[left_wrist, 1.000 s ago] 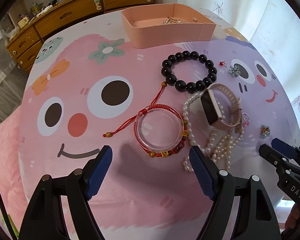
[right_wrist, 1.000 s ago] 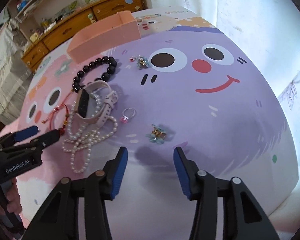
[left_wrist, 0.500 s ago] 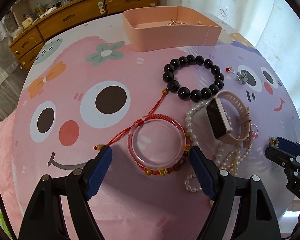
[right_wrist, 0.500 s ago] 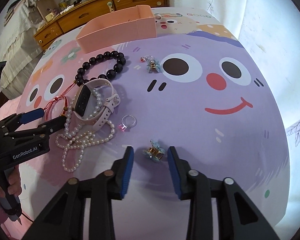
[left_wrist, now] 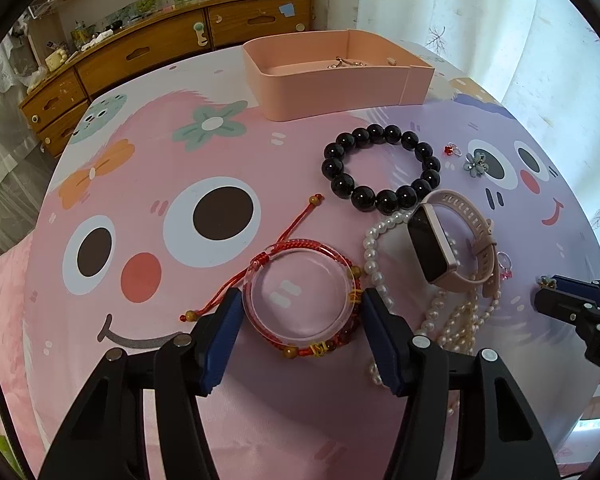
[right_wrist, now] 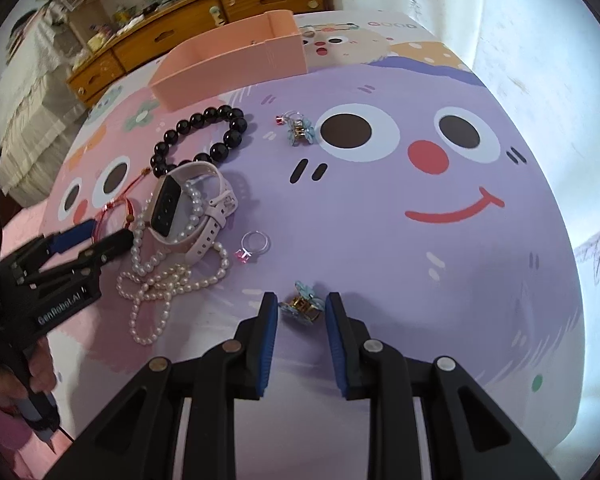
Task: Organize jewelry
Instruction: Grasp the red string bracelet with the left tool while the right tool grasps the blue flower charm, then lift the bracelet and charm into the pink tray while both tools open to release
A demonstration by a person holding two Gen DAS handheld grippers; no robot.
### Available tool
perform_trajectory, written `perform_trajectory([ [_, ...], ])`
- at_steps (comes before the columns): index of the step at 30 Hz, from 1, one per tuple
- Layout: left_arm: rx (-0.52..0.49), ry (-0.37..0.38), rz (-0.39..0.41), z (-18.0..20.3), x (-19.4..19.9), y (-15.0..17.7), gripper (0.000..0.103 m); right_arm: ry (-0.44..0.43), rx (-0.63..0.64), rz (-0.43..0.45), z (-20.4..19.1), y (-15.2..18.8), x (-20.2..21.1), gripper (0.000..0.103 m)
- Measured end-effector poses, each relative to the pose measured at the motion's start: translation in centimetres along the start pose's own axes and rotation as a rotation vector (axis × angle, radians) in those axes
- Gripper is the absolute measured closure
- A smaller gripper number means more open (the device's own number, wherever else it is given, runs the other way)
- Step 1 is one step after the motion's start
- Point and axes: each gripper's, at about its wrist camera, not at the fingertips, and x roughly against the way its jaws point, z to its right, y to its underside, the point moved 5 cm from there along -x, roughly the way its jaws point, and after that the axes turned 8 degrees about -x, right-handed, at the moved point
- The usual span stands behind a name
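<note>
My left gripper (left_wrist: 300,300) is open, its blue pads on either side of a clear pink bangle (left_wrist: 300,300) wound with a red cord bracelet (left_wrist: 284,236). My right gripper (right_wrist: 302,304) is open, its pads straddling a small blue-and-gold flower clip (right_wrist: 303,305) without visibly squeezing it. A black bead bracelet (left_wrist: 380,168), a pink smartwatch (left_wrist: 452,240) lying on a pearl necklace (left_wrist: 452,320), a pink-stone ring (right_wrist: 254,246), a second blue flower clip (right_wrist: 300,130) and a small red ring (left_wrist: 452,149) lie on the cloth. A peach tray (left_wrist: 332,88) stands at the back.
The table has a cartoon-face cloth (right_wrist: 420,200) in pink and purple. A wooden dresser (left_wrist: 160,48) stands behind, a white curtain (left_wrist: 520,40) at the right. The table's edge curves away at the right and near side.
Both grippers have moved forward and down. The left one now brackets the bangle; the right one has narrowed around the flower clip.
</note>
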Motion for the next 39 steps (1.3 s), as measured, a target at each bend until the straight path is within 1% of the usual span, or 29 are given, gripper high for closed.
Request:
perform_trajectory([
  [4,-0.015,0.007,0.008,0.0,0.7,0.1,0.045,-0.021,-0.056,0.019,0.1,0.1,0.9,0.079],
  [8,-0.044,0.029,0.024,0.1,2.3,-0.7,0.045,-0.050,-0.167,0.043,0.5,-0.6,2.1,0.079],
  [11,-0.078,0.037,0.037,0.2,3.6,-1.8,0.045,-0.049,-0.185,0.079,0.3,-1.7,2.7,0.079],
  [17,-0.153,0.046,-0.030,0.4,5.2,-4.2,0.045,-0.080,-0.211,0.129,-0.6,-5.3,3.2,0.079],
  [20,-0.158,0.057,-0.039,0.5,5.9,-5.4,0.045,-0.097,-0.212,0.140,-1.3,-7.4,3.2,0.079],
  [25,-0.137,0.073,-0.048,0.0,6.3,-7.9,0.045,-0.121,-0.189,0.155,-2.5,-11.1,3.0,0.079],
  [27,-0.117,0.074,-0.065,-0.3,6.1,-9.0,0.045,-0.155,-0.196,0.150,-2.9,-12.6,2.9,0.079],
  [31,-0.084,0.099,-0.060,-0.9,5.8,-11.5,0.045,-0.229,-0.209,0.124,-3.6,-15.1,2.2,0.079],
  [35,-0.072,0.084,-0.042,-1.4,5.4,-13.9,0.044,-0.326,-0.230,0.076,-4.3,-17.4,1.0,0.078],
  [39,-0.023,0.077,-0.027,-2.2,4.3,-16.4,0.044,-0.406,-0.250,0.046,-4.7,-19.5,0.1,0.078],
])
